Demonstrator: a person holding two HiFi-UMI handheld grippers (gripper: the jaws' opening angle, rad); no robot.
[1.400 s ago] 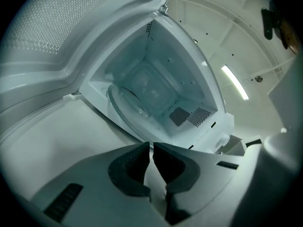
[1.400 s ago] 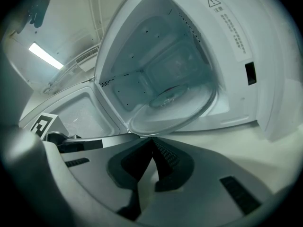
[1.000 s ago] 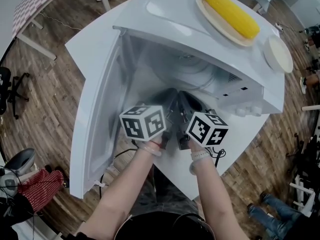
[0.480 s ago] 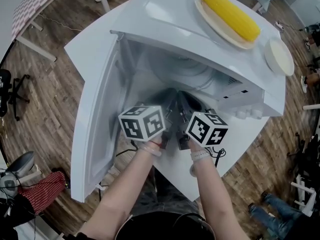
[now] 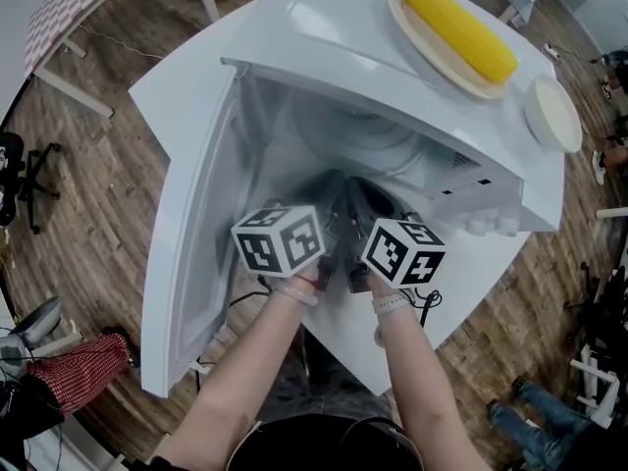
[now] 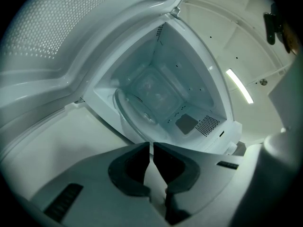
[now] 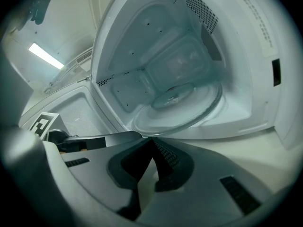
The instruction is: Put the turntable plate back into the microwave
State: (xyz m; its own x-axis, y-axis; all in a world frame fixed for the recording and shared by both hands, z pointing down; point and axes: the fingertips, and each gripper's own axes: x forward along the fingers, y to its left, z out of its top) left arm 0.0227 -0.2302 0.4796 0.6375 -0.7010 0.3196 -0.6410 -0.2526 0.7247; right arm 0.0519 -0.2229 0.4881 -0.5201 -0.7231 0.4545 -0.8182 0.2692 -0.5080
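Floor, far left: wooden boards point(image 5: 93, 214) with a black office chair point(image 5: 25, 180) and a red checked cloth point(image 5: 83, 376) near the left edge.
Table: white table point(image 5: 177, 77) carrying the microwave point(image 5: 373, 57), which takes up most of its top.
Door: the microwave door point(image 5: 196, 234) is swung wide open to the left, its inner face turned toward the cavity.
Left gripper: the left gripper point(image 6: 151, 148) is at the near left of the cavity mouth, its marker cube point(image 5: 280, 240) facing up. Its jaws are drawn together to a thin slit, pinched on the near rim of the plate.
Turntable plate: the clear glass turntable plate point(image 7: 180, 105) lies inside the cavity on its floor. Its near edge reaches the opening, where both tools meet it.
Right gripper: the right gripper point(image 7: 150, 143) sits just beside the left one, at the near right of the opening, under its own marker cube point(image 5: 404, 251). Its jaws close to a point at the tips, clamped on the plate's near rim.
Microwave top: a yellow ear of corn point(image 5: 459, 29) lies on an oval dish point(image 5: 432, 59) at the far right of the top.
Far right: a small round white dish point(image 5: 551, 114) sits near the corn dish, at the right end of the top.
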